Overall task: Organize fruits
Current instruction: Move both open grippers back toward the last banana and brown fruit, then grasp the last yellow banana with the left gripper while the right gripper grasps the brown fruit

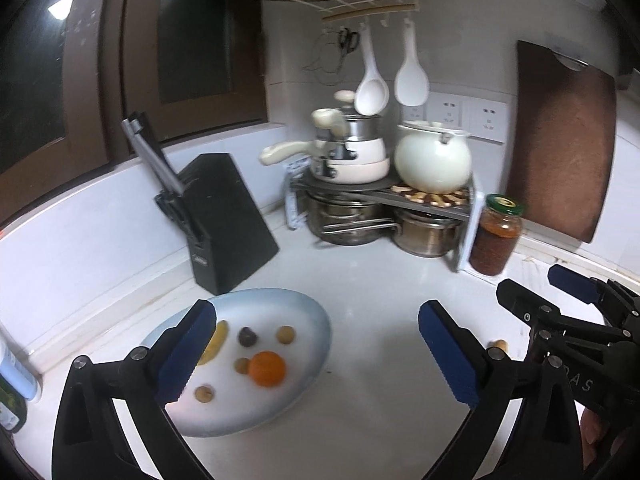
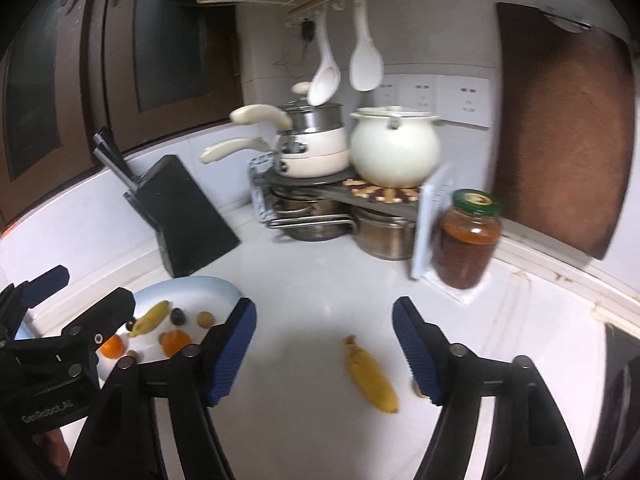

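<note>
Left gripper was wide open and held nothing, hovering over the right edge of the pale oval plate. On that plate lay an orange near the centre, a small banana at about 10 o'clock from it and partly hidden behind the left finger, a dark round fruit at 11 o'clock, and three small tan round fruits around them. Right gripper was also wide open and empty, low over the white counter. Between its fingers, closer to the right one, lay a second banana directly on the counter, well apart from the plate at 9 o'clock. Further back stood a black knife block at 11 o'clock, a rack of pots at 12 o'clock, and a glass jar with green lid at 1 o'clock.
</note>
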